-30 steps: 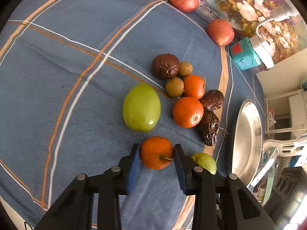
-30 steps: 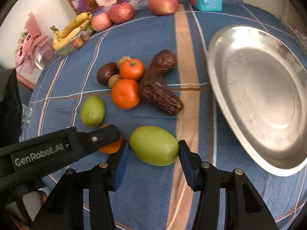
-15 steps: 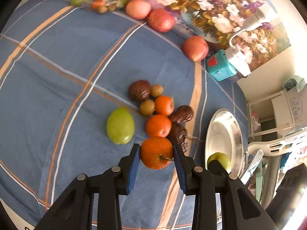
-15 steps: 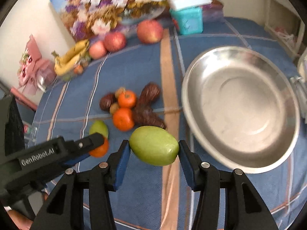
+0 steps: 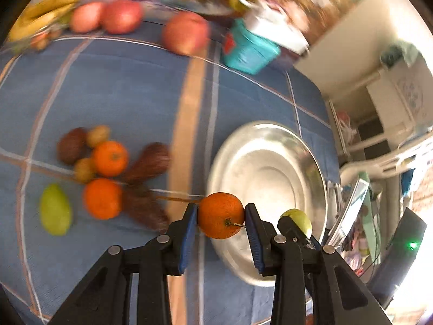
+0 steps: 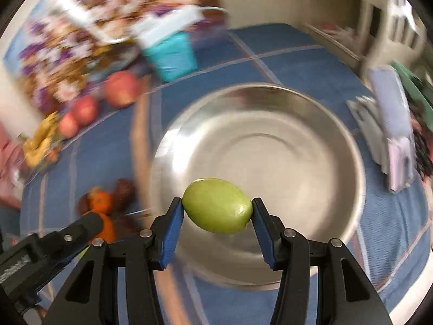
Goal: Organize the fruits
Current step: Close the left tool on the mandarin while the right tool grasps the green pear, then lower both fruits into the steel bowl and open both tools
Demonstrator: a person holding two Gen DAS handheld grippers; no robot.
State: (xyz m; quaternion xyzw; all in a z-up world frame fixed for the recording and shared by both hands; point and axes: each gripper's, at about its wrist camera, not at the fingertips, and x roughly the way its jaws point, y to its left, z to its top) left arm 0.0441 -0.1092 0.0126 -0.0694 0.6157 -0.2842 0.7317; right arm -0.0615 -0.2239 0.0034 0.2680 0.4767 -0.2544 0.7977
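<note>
Mandarin (image 5: 220,215) pinched between blue pads (image 5: 186,234) of left tongs (image 5: 219,233), off the cloth, hanging right at the near-left rim of the steel bowl (image 5: 273,140). Stem end facing the camera, pads pressing both flanks, narrow spread. Green oval fruit (image 6: 217,205) clamped lengthwise in right tongs (image 6: 216,230), wider spread, pads touching each tip, held over the bowl's near half in the right wrist view. Same green fruit peeking past the left tongs' right finger in the left wrist view, low over the bowl's near side. Bowl interior bare and shiny, rim fully round, plenty of open metal beneath both loads. Left tongs' black finger (image 6: 81,227) crossing the lower left of the right wrist view, close beside the right tongs, not touching. Out on the blue plaid tabletop (image 5: 113,86): cluster of two more mandarins (image 5: 109,158), dark wrinkled fruits (image 5: 151,159), small brown ones and a second green fruit (image 5: 55,210), well left of the bowl. Wide tan stripe of open cloth between cluster and bowl. Farther back, red apples (image 5: 186,36), bananas (image 5: 40,13) and a teal box (image 5: 249,52) along the far edge, blurred. Right of the bowl, tabletop edge close, clutter beyond it too smeared to name.
</note>
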